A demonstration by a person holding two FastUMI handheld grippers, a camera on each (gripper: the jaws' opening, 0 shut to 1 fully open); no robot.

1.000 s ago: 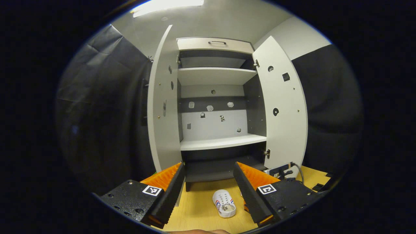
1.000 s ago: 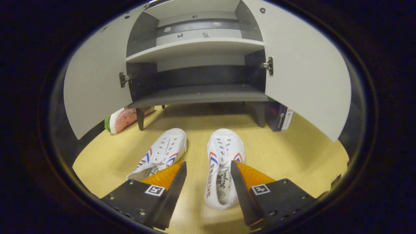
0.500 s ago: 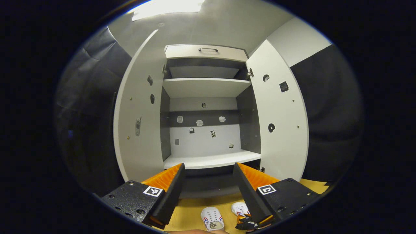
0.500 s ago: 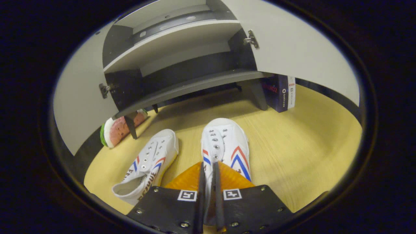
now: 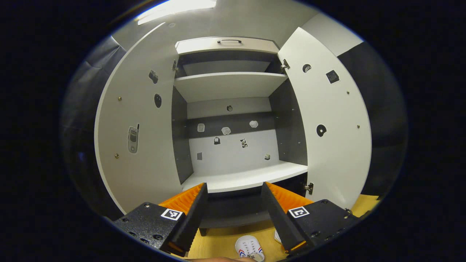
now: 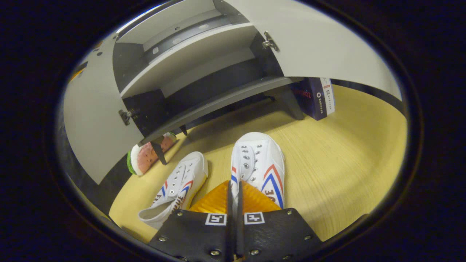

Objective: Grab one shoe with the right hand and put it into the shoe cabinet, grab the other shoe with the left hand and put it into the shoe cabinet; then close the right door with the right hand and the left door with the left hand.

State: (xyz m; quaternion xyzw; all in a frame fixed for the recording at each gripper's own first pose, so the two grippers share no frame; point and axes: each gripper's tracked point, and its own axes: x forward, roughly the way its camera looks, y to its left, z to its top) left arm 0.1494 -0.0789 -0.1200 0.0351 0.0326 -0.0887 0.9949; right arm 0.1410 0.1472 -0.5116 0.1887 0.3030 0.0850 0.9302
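While the right gripper [image 6: 235, 203] pinches one white canvas sneaker [image 6: 259, 165] by its side wall, the left gripper [image 5: 233, 203] hangs wide and holds nothing.
Ahead of both stands the shoe cabinet [image 5: 233, 174], doors open; the second sneaker [image 6: 176, 189] lies on the wooden floor [image 6: 338, 174], left of the right gripper's fingers.

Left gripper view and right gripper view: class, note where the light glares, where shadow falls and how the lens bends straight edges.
Left gripper view: ceiling light blown out to glare; cabinet doors bow outward. Right gripper view: soft shadow on the floor under the cabinet; shelf edges curve; the shoe looks sharp.
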